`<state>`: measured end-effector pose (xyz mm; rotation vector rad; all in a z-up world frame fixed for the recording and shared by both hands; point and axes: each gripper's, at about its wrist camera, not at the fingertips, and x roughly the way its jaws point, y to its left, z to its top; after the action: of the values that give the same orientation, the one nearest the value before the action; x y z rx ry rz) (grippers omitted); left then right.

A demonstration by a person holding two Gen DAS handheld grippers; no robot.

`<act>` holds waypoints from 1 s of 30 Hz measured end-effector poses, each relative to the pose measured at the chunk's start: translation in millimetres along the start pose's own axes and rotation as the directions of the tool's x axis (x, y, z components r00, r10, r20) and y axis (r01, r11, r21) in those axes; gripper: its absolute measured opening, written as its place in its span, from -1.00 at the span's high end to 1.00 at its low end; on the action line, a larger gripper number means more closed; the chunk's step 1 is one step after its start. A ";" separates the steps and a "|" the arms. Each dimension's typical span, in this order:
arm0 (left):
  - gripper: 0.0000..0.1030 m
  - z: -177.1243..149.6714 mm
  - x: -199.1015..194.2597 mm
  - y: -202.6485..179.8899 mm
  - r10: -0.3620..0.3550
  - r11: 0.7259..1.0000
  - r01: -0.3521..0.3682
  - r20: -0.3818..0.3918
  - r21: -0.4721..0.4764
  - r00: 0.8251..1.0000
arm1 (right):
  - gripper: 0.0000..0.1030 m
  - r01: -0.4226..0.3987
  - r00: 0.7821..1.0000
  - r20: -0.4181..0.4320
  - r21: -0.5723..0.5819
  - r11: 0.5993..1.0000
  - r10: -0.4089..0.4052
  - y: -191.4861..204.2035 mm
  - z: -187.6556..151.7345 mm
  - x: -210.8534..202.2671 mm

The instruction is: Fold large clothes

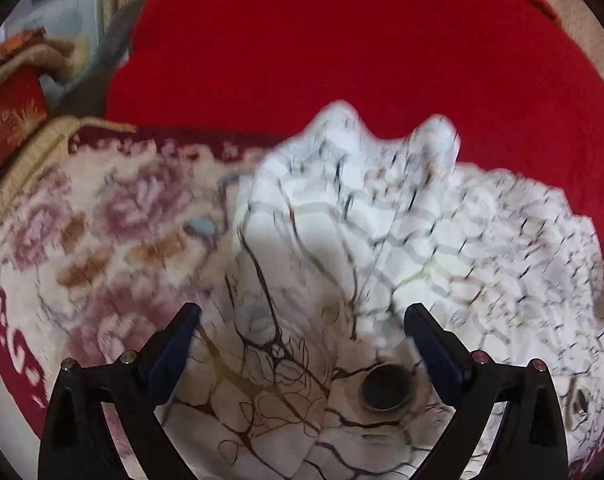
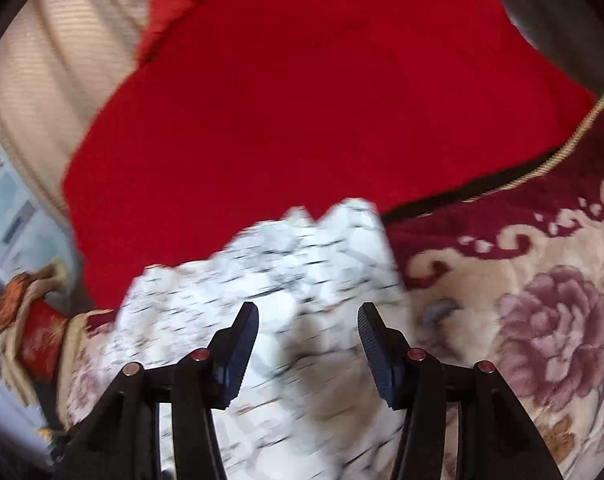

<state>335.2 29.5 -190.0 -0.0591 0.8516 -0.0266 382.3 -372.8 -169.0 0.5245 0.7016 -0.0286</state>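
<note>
the white patterned garment (image 1: pixel 341 240) lies crumpled on a floral blanket (image 1: pixel 102 220), and its bunched folds give it no clear long axis; in the left wrist view it spreads from between the fingers out ahead and to the right, ending in two raised peaks at its far edge against a red cloth (image 1: pixel 341 40). the part nearest the left gripper (image 1: pixel 302 320) shows thin dark branching lines and a round dark ring just inside the right finger. the left gripper stands released, its jaws wide apart with the fabric lying below and between them, neither pad pressing on it.

in the right wrist view the garment (image 2: pixel 262 272) runs from under the right gripper (image 2: pixel 307 316) ahead and off to the left, its far edge jagged against the red cloth (image 2: pixel 302 80). the right gripper is also unclenched, jaws parted, nothing pinched between the pads; the picture is blurred.

the floral blanket (image 2: pixel 521 320) with its dark red border extends right of the right gripper. beyond the red cloth sits a beige ribbed surface (image 2: pixel 62 40). far left of the left gripper lies a red and gold cushion (image 1: pixel 10 120). nothing stands between either gripper and the garment.
</note>
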 end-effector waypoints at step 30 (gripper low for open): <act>-0.96 -3.0 46.3 -111.9 0.015 0.980 0.003 -0.086 0.200 0.996 | -0.11 -0.016 0.971 -0.238 0.050 0.999 0.027 31.1 -26.3 69.5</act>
<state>363.5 -84.5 -219.8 0.1350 0.9327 -0.1096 425.9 -323.1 -215.0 0.5869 0.9317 0.0392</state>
